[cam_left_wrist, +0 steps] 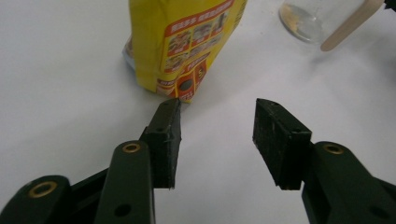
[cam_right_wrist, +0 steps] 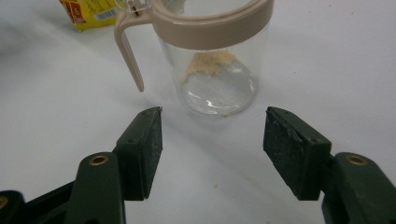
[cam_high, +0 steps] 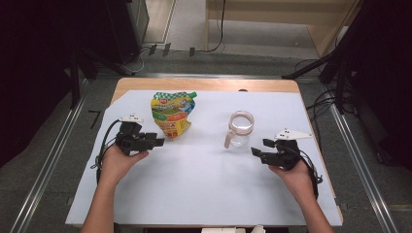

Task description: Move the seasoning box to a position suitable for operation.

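- right gripper [cam_right_wrist: 212, 116] spread, empty; clear jar [cam_right_wrist: 217, 60] just beyond its tips, near worktop's right edge
- left gripper [cam_left_wrist: 217, 109] spread, empty; yellow pouch [cam_left_wrist: 184, 42] just ahead of its left tip, toward far-left corner

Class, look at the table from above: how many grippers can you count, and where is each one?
2. The left gripper sits at the table's left, fingers open, pointing at the yellow pouch. The right gripper sits at the right, fingers open, beside the clear jar.

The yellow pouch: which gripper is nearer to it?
Left. The left gripper sits just beside the yellow pouch's bottom corner; the right gripper is across the table, by the jar.
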Demonstrator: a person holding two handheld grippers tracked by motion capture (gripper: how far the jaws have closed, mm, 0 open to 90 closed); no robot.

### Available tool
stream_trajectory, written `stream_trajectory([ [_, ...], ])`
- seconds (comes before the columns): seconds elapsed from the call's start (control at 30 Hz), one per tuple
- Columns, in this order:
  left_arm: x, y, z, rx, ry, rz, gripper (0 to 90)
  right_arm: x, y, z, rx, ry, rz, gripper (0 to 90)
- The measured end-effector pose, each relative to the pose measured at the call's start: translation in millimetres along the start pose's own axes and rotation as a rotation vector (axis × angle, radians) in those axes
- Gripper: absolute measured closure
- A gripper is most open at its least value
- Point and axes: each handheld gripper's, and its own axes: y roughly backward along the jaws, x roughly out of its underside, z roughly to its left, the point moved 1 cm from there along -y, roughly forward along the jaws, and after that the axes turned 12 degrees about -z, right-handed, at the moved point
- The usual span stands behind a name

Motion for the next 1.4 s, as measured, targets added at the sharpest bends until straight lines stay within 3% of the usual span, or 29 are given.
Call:
stream_trajectory([
  [0.1, 0.6, 0.9, 0.4, 0.007, -0.001, 0.014, 50.6, 1.4, -5.6, 5.0, -0.016, 0.006, 0.021, 36.0],
  [0.23, 1.7, 2.5, 0.1, 0.057, -0.032, 0.019, 44.9, 2.0, -7.0, 7.7, -0.013, 0.026, 0.018, 36.4],
  [0.4, -0.1, 2.0, -1.8, 0.092, -0.023, 0.021, 43.2, 2.0, -4.9, 5.2, -0.01, 0.013, 0.009, 36.5],
  [0.6, -1.3, 1.1, -4.9, 0.074, -0.05, 0.025, 42.8, 2.1, -4.9, 4.7, -0.017, 0.008, 0.007, 36.4],
  [0.77, -6.1, 1.3, -9.7, 0.1, -0.062, 0.024, 43.8, 2.0, -4.4, 5.6, -0.016, 0.017, 0.009, 34.0],
  [1.0, -6.7, -0.1, -12.9, 0.102, -0.071, 0.03, 41.1, 1.2, -3.9, 7.3, -0.017, 0.018, 0.006, 32.1],
  [1.23, -8.1, -0.7, -20.8, 0.119, -0.093, 0.029, 40.7, 2.1, -11.9, 13.2, -0.031, 0.023, 0.039, 23.6],
  [1.4, -7.6, -0.6, -26.4, 0.136, -0.098, 0.029, 40.6, -2.0, -23.0, 11.0, 0.004, 0.026, 0.001, 17.3],
])
